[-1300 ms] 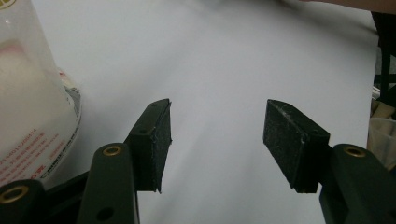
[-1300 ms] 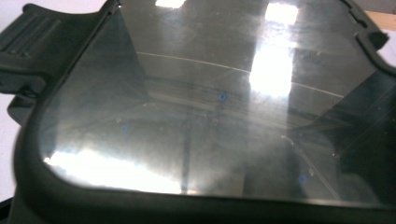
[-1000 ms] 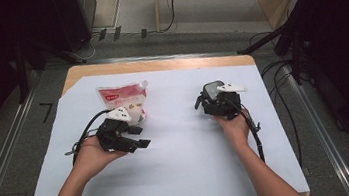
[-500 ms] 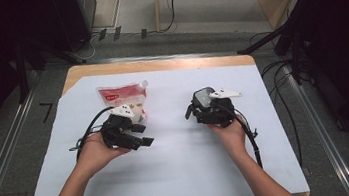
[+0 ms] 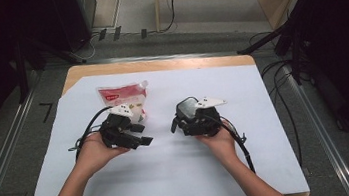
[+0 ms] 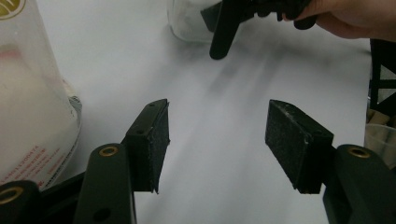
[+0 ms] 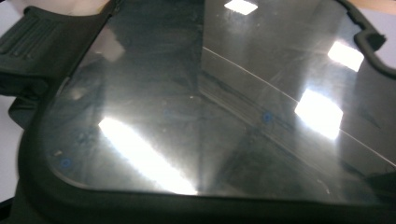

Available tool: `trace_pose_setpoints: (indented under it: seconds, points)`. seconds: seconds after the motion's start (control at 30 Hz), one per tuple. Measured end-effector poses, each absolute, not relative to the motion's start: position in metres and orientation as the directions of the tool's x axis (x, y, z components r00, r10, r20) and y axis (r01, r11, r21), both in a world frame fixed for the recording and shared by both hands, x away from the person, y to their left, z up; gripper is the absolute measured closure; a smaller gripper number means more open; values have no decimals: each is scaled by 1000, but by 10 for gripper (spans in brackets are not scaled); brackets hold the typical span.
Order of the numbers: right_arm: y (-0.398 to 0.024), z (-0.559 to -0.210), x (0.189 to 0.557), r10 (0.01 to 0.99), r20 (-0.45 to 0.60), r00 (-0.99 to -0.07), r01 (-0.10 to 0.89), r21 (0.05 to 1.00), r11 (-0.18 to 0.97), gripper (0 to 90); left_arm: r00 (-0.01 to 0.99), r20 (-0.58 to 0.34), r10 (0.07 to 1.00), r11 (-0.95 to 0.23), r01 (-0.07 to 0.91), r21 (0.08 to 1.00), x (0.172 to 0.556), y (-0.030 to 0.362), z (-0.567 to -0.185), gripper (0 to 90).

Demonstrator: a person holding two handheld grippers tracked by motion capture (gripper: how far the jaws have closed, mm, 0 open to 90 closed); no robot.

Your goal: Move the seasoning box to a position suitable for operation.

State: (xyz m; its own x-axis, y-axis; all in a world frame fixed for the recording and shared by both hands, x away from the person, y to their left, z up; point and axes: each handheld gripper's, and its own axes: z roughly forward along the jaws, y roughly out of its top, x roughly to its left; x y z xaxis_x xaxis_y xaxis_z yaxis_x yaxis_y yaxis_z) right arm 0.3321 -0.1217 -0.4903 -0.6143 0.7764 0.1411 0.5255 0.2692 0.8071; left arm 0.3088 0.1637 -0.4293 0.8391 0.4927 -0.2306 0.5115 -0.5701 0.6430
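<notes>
The left tongs [image 5: 142, 134] stand apart with nothing between the pads. The soft white plastic pouch with a red label and spout [image 5: 124, 98] lies just beside them on the white-covered bench [image 5: 182, 177]. I would swing them over so one pad lands on each face, then close gently, because the pouch will likely sag. A dark glossy black-rimmed panel [image 7: 210, 116] sits close before the right tongs [image 5: 175, 123] — whether they are apart or clamped I cannot tell.

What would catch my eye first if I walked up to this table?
Probably the two black grippers held side by side over the white sheet: the left gripper with its jaws open and nothing between them, and the right gripper. Behind the left one lies a clear pouch with a red label.
</notes>
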Motion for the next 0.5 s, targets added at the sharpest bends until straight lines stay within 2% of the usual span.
trace_pose_setpoints:
  seconds: [0.3, 0.5]
  points:
    - [-103, -499, 315, 721, 157, -675, 523, 791, 316, 154, 839, -226, 496, -566, 509, 648, 309, 165, -430, 421]
    - [-89, -505, 303, 680, 106, -725, 482, 784, 392, 153, 841, -233, 489, -570, 510, 644, 309, 165, -431, 441]
